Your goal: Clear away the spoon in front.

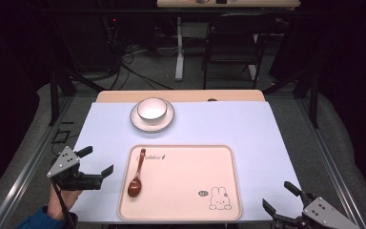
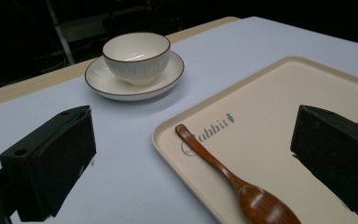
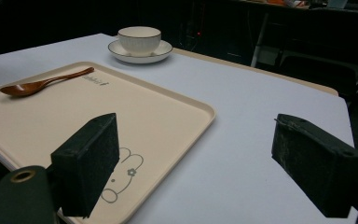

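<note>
Fingers (image 2: 46, 168) spread wide beside wooden spoon (image 2: 242, 186), untouched.

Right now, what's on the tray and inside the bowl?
On the tray lies only a wooden spoon, at its left side. The bowl sits on a saucer; the visible interior looks empty, its bottom hidden.

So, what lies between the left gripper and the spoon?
In the high view, bare tablecloth and the tray's rim separate the left gripper from the spoon.
</note>
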Available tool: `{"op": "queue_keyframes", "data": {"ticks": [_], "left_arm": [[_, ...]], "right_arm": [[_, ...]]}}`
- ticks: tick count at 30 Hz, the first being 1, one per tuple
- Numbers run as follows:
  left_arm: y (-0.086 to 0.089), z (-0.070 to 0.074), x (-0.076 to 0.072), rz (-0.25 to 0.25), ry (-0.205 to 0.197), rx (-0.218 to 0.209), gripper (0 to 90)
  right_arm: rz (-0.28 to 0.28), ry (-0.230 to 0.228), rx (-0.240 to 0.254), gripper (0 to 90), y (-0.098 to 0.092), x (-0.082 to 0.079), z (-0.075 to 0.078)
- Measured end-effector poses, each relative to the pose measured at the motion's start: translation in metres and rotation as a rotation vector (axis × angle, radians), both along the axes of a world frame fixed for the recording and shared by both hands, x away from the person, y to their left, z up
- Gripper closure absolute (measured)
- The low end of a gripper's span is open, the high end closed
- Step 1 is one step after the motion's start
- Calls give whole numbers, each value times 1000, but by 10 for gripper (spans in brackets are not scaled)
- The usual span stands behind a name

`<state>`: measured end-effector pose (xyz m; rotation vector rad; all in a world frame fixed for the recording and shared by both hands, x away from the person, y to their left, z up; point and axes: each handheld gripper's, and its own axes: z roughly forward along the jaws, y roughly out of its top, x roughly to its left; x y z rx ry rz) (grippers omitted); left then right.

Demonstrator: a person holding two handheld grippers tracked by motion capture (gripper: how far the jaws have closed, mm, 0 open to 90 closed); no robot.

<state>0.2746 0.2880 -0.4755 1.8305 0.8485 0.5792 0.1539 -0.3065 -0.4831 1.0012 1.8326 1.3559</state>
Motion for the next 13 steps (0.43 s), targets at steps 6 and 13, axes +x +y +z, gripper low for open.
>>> {"op": "queue_keyframes", "data": {"ticks": [6, 13], "left_arm": [[1, -7, 1, 3, 11, -1, 0], [-1, -15, 6, 0, 44, 16, 0]], "right_arm": [[-2, 1, 1, 143, 0, 0, 0], [-5, -2, 1, 143, -1, 0, 0]]}}
